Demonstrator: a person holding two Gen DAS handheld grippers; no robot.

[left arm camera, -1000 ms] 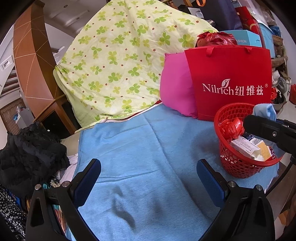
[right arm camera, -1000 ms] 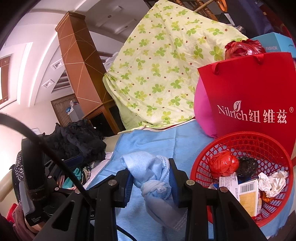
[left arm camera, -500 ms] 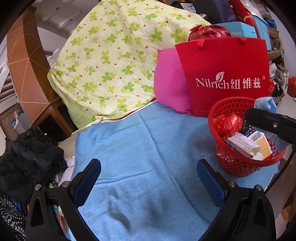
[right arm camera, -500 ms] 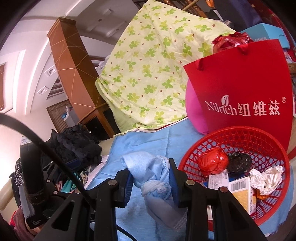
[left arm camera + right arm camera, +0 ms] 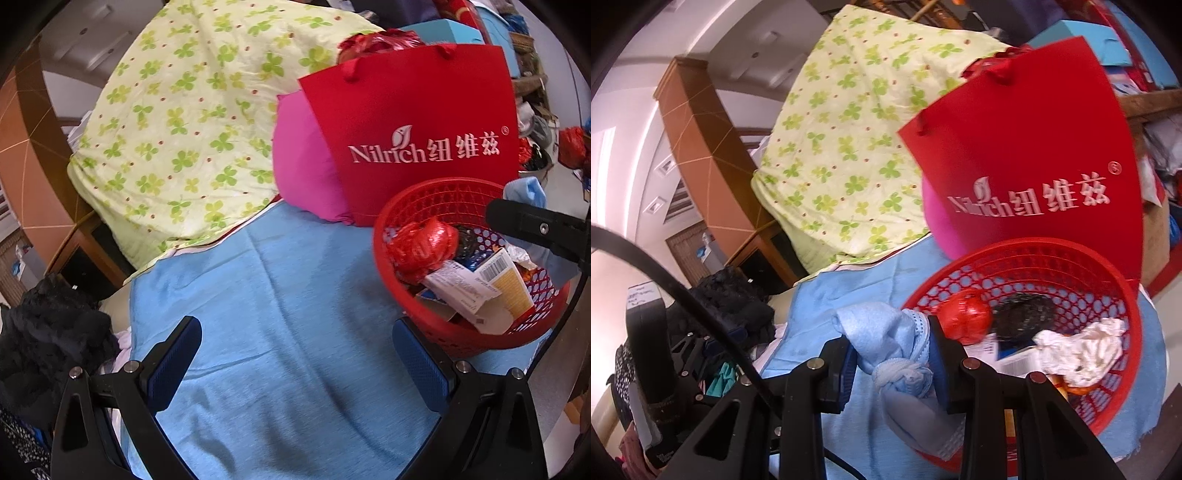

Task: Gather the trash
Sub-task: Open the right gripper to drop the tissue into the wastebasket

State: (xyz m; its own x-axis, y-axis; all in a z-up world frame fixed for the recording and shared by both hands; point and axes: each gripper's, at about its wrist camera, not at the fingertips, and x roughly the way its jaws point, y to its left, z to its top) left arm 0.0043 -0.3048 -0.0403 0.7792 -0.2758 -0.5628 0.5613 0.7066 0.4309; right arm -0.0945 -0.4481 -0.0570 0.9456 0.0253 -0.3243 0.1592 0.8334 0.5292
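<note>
A red mesh basket (image 5: 406,236) (image 5: 1052,254) stands on the blue cloth and holds a red foil ball (image 5: 421,243), small boxes (image 5: 465,291), a dark wad (image 5: 1023,314) and crumpled white paper (image 5: 1078,350). My right gripper (image 5: 892,354) is shut on a knotted light-blue face mask (image 5: 886,339) and holds it over the basket's near-left rim; it also shows at the right edge of the left wrist view (image 5: 524,188). My left gripper (image 5: 295,358) is open and empty above the blue cloth (image 5: 277,295), left of the basket.
A red paper bag (image 5: 417,122) and a pink cushion (image 5: 303,170) stand right behind the basket. A clover-print quilt (image 5: 192,122) is piled at the back left. Dark clothes (image 5: 48,332) lie at the left edge. A wooden pillar (image 5: 698,147) rises behind.
My right gripper has carried the mask closer to the basket and tilted; the basket now sits larger and nearer. My left gripper has stayed open, its view shifted slightly.
</note>
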